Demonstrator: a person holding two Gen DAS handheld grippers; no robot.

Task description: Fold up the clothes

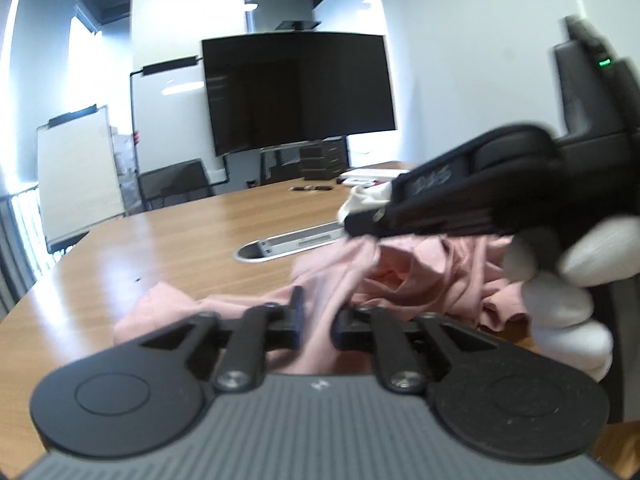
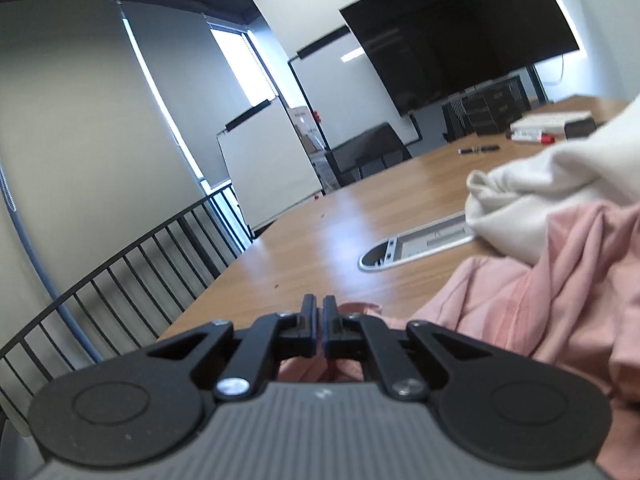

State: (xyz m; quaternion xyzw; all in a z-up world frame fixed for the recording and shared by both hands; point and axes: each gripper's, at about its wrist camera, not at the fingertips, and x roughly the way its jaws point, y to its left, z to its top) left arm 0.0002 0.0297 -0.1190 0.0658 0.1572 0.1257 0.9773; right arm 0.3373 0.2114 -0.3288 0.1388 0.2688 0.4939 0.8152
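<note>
Surface: long wooden meeting table [image 1: 172, 240], dark wall screen [image 1: 298, 90] behind.
Garment: crumpled pink cotton shirt [image 1: 420, 268] on the table, cream cloth [image 2: 532, 196] just beyond.
Left gripper [image 1: 318, 320]: jaws partly apart, pink fabric running between them.
Right gripper [image 2: 319, 326]: jaws almost closed; whether they pinch fabric, cannot tell.
Hand: white-gloved hand [image 1: 560, 280] holding the right gripper.

Ahead of my grippers I count one pink garment [image 2: 560, 300], one white garment [image 2: 540, 196], two whiteboards, one screen [image 1: 300, 88], two pens.
</note>
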